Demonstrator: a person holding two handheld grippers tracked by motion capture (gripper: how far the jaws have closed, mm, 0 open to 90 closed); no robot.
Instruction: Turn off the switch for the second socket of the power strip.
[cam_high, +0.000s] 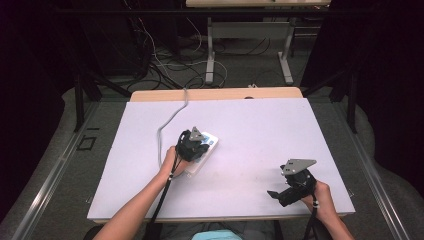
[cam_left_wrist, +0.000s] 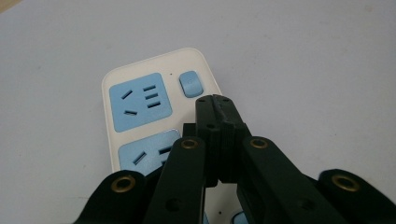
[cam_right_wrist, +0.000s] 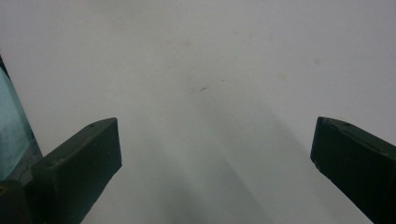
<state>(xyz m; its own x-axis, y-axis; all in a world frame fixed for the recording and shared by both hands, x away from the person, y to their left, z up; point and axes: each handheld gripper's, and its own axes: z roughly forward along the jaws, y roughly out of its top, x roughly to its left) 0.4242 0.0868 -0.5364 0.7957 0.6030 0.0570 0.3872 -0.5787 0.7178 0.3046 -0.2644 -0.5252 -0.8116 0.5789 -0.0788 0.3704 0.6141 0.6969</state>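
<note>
Left tongs (cam_left_wrist: 215, 100) (closed) over power strip (cam_left_wrist: 140, 100)

My left gripper (cam_high: 196, 145): over white power strip (cam_high: 210, 145). My right gripper (cam_high: 290, 187): well right of it, on bare table (cam_high: 250, 125).

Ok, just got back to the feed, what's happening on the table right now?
A person holds a gripper in each hand over a white table. The left gripper has its fingers pressed together, empty, tips poised over a white power strip close to its small blue switch; whether they touch it is unclear. The right gripper is off to the side, fingers wide apart over bare tabletop, holding nothing.
</note>
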